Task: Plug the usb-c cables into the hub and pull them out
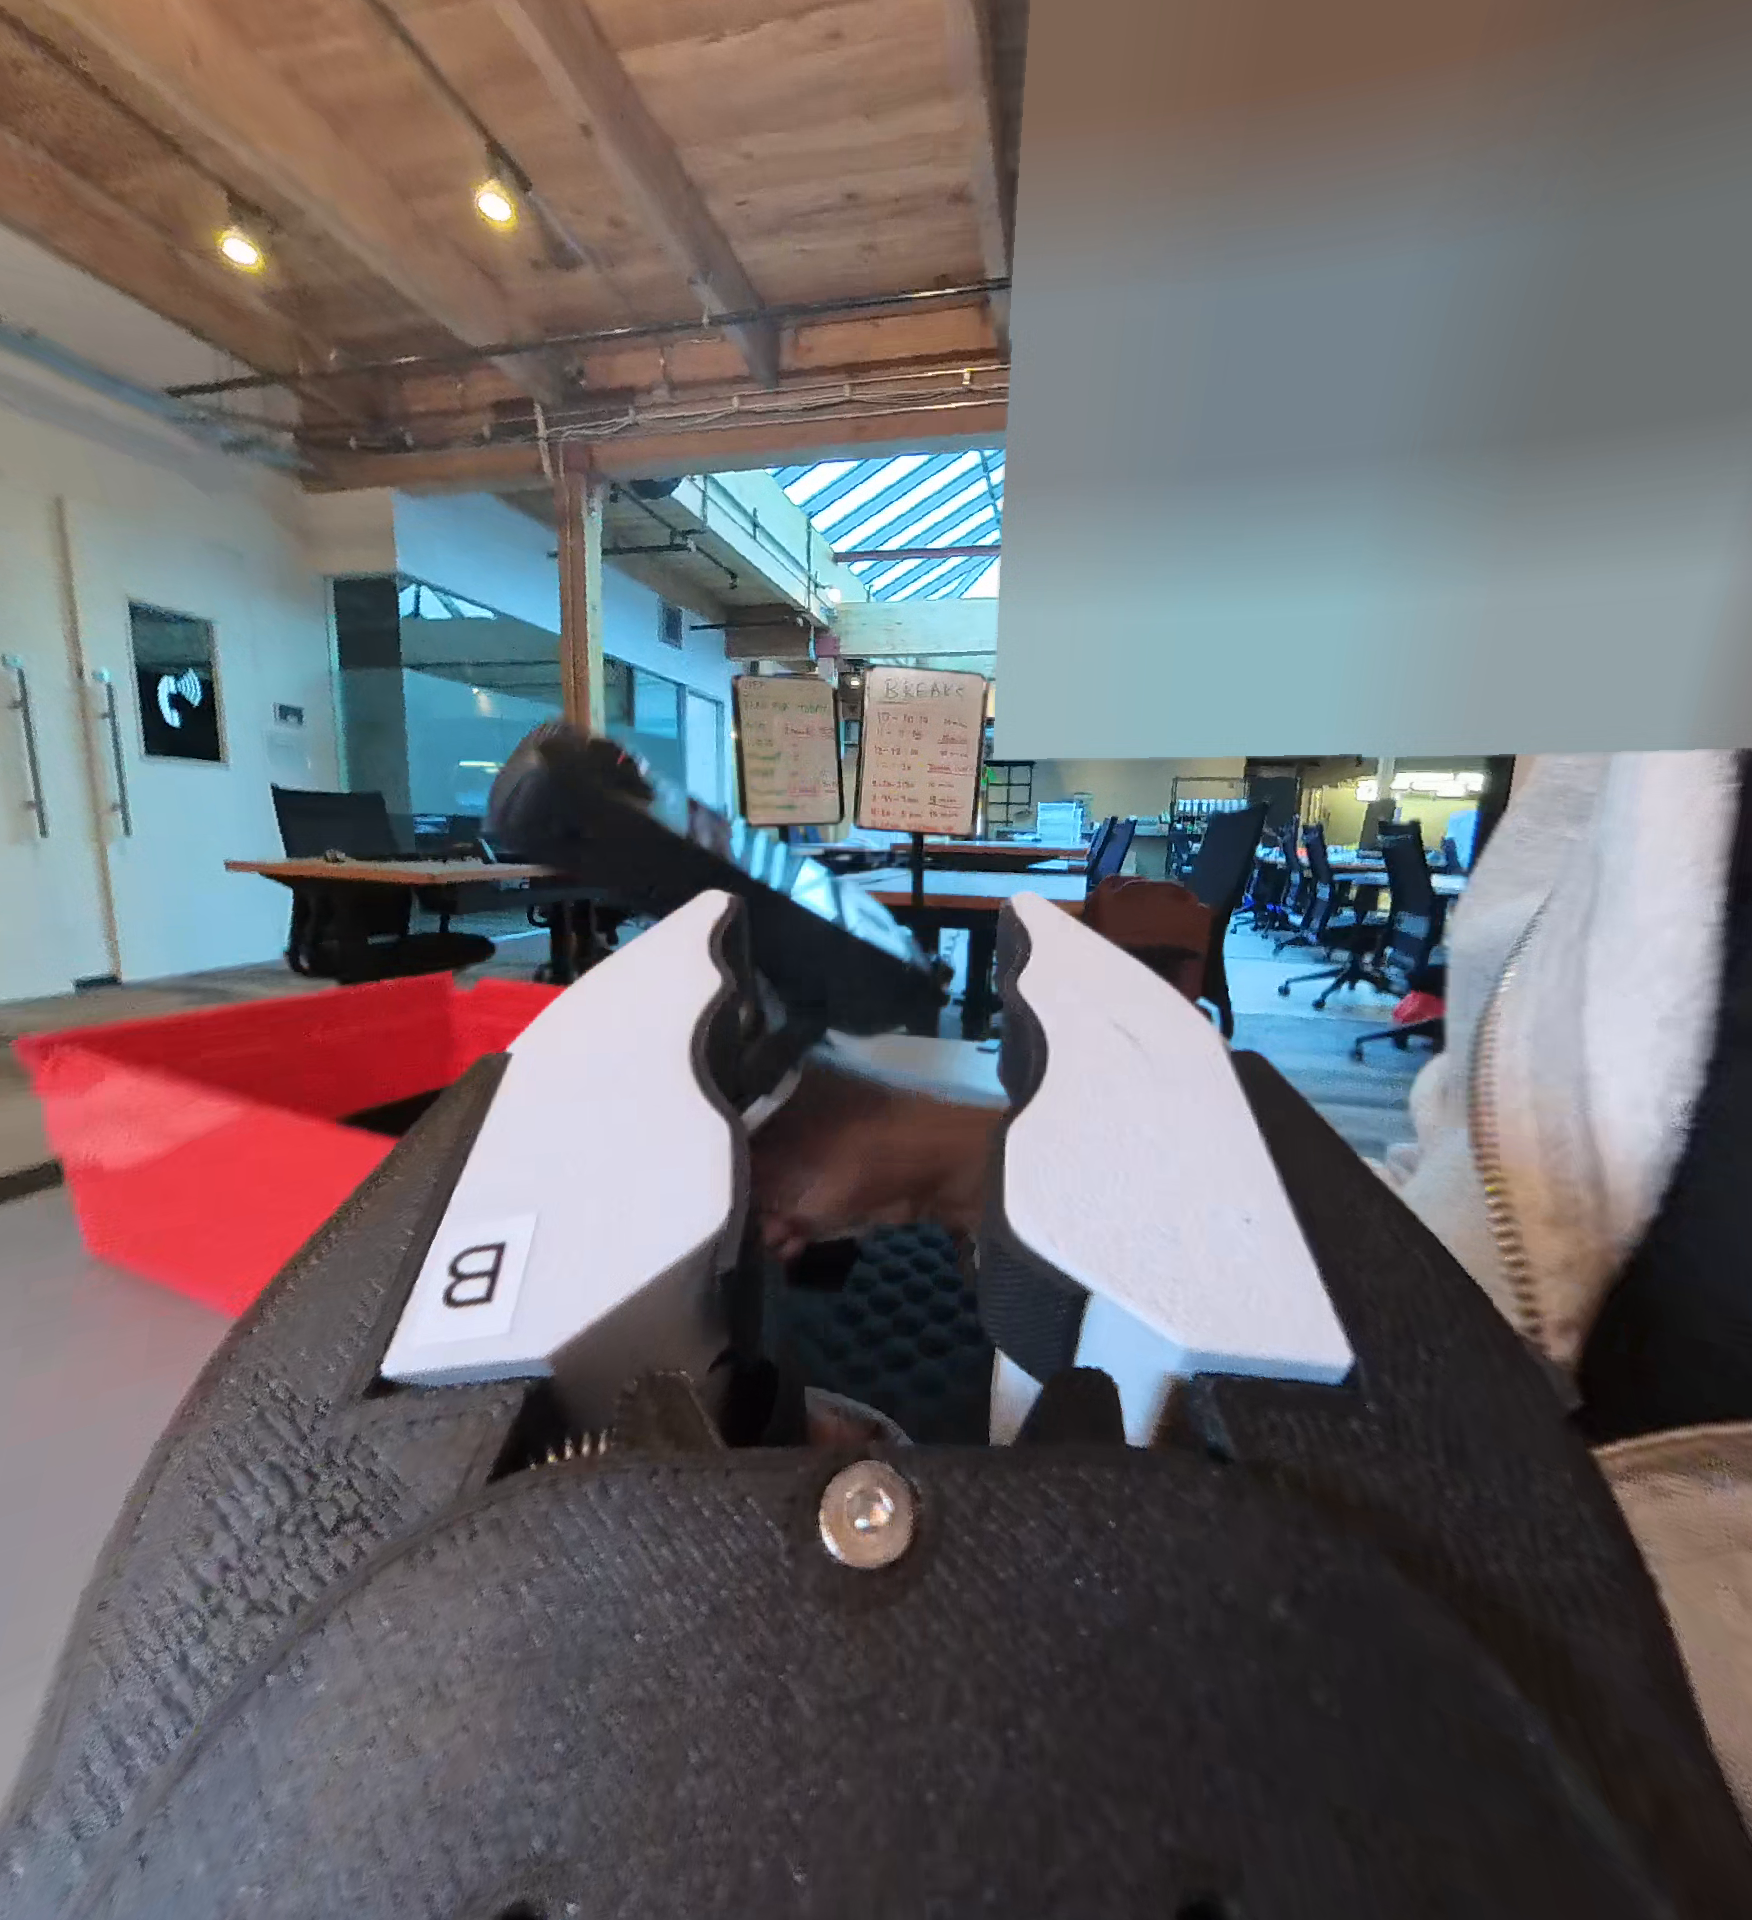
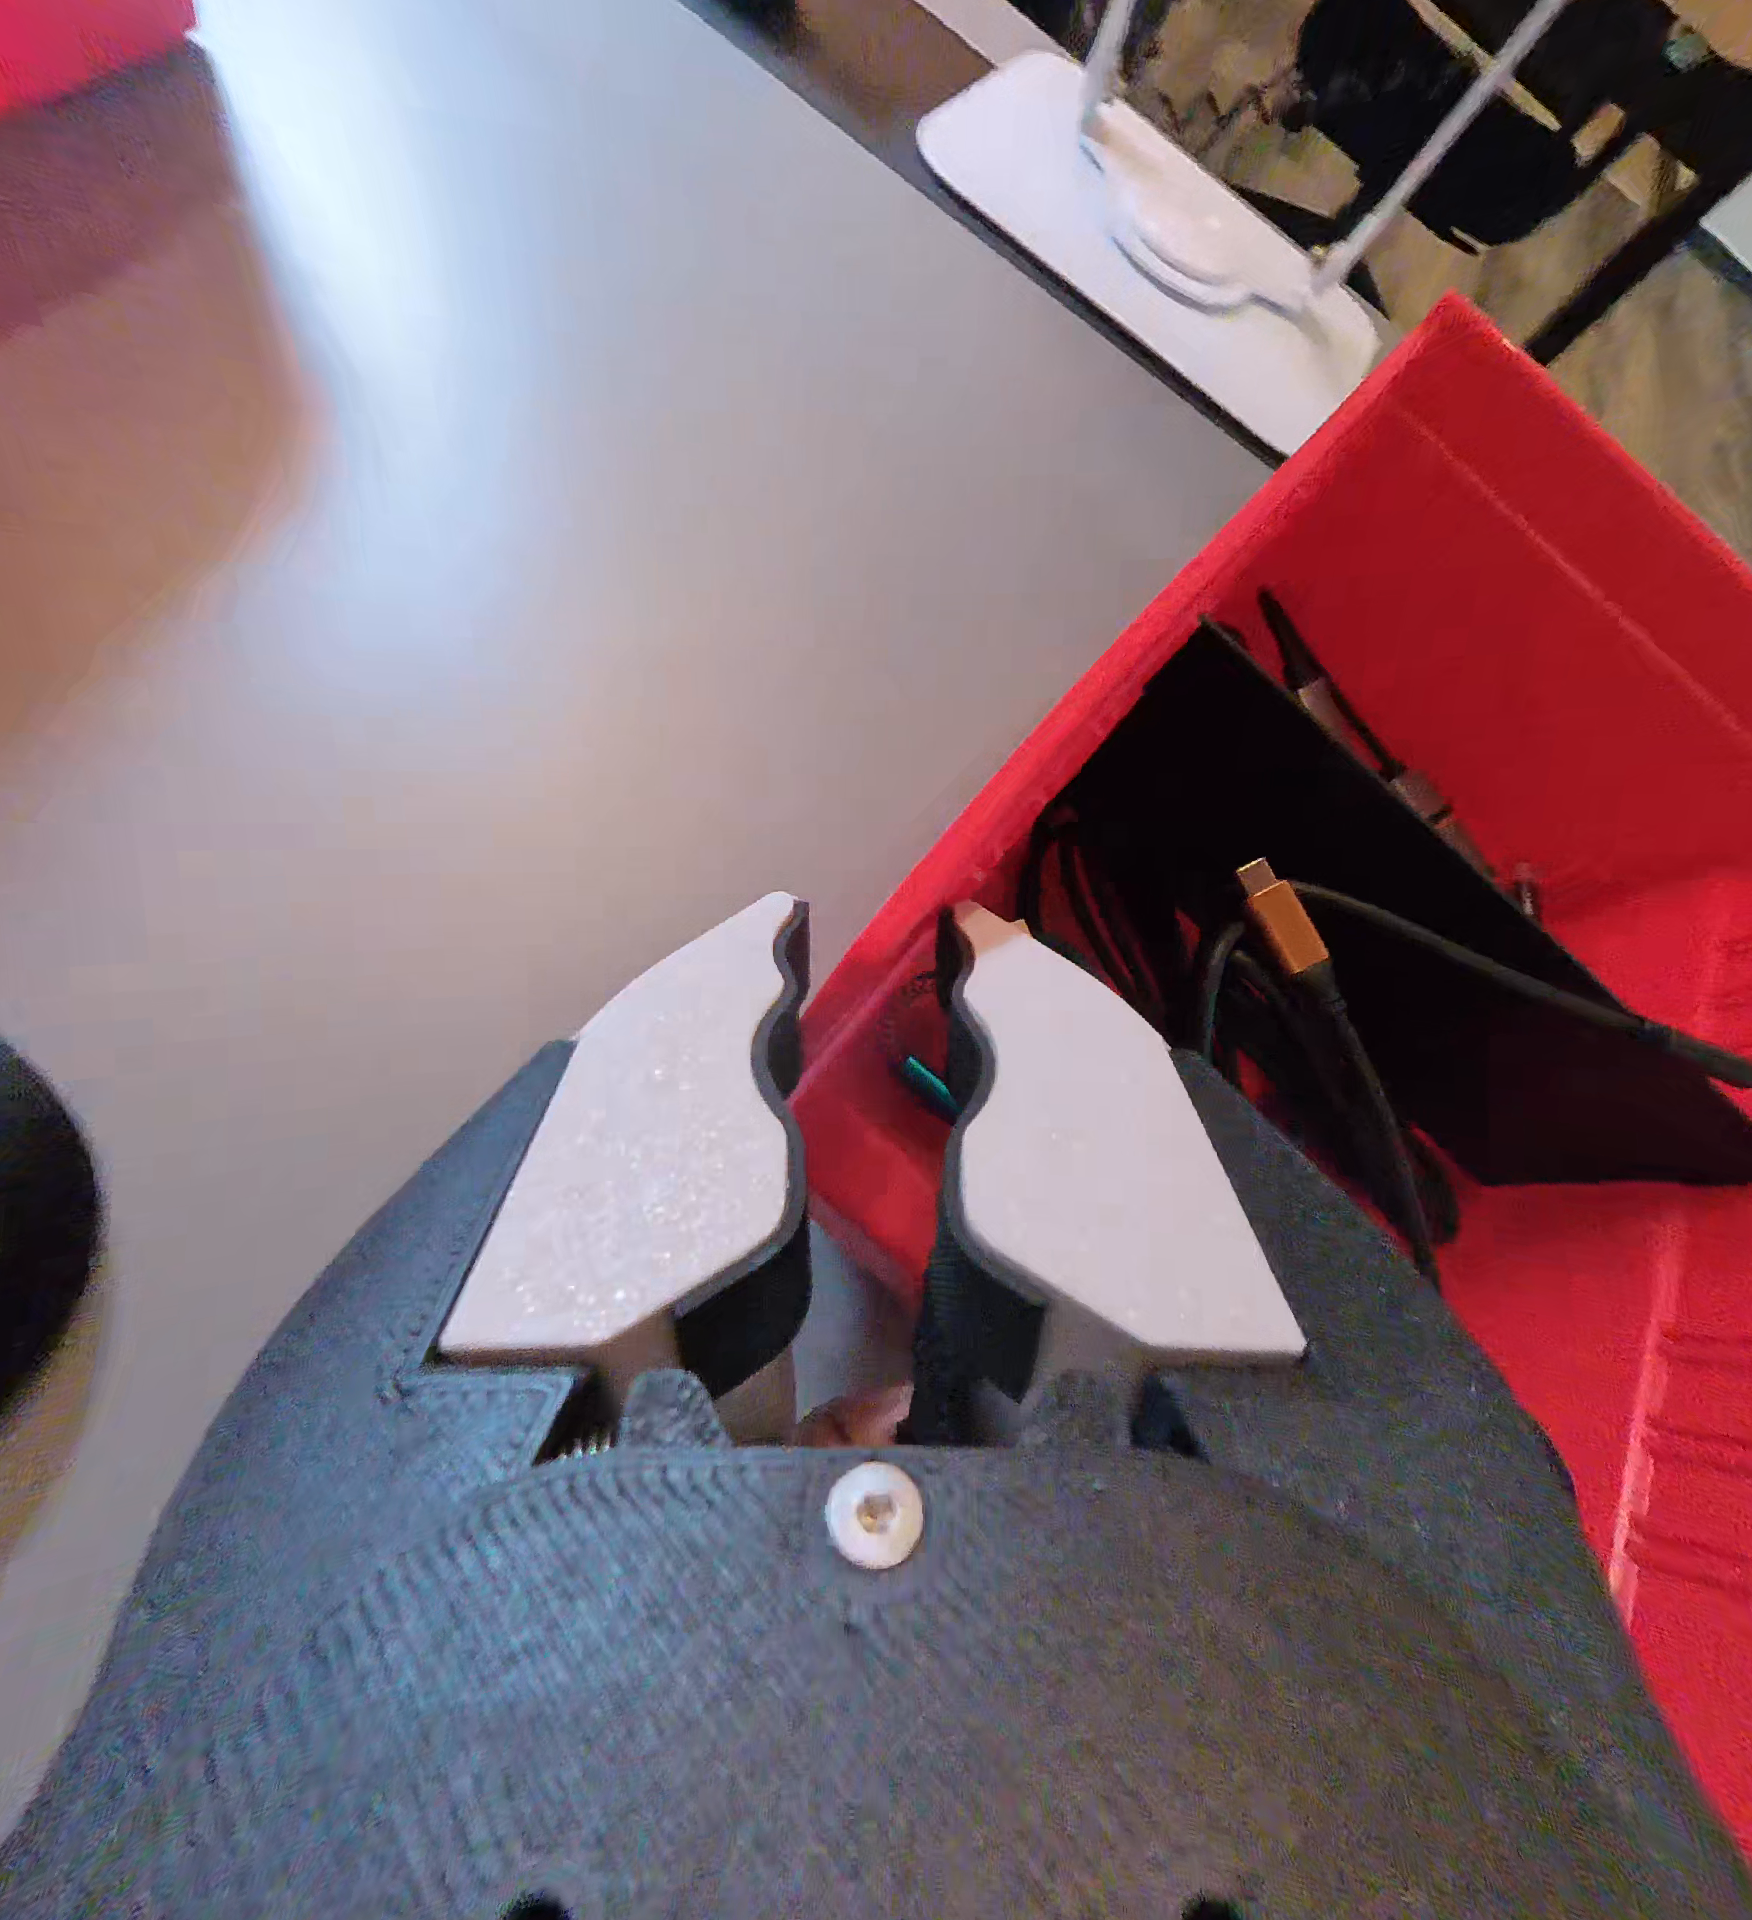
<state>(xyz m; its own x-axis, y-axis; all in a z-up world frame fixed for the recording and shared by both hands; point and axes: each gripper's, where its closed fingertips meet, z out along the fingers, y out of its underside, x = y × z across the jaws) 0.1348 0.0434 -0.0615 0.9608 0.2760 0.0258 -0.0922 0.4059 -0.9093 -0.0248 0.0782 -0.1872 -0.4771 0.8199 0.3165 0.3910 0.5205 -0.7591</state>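
In the right wrist view a red bin (image 2: 1537, 644) holds a tangle of black cables (image 2: 1360, 1060). One cable has a copper-coloured usb-c plug (image 2: 1279, 928) pointing up. A black flat panel (image 2: 1371, 935) leans inside the bin. My right gripper (image 2: 877, 925) is open and empty, with its tips over the bin's near wall. My left gripper (image 1: 867, 925) is open and empty, raised and pointing out into the room. Beyond it is a blurred black device (image 1: 685, 862) held by a hand (image 1: 882, 1153). I cannot make out a hub.
The grey table (image 2: 643, 520) runs to a dark far edge, where a white monitor stand (image 2: 1142, 239) sits. The red bin (image 1: 228, 1122) lies left of the left gripper. A person in a white zip jacket (image 1: 1578, 1039) is close on the right.
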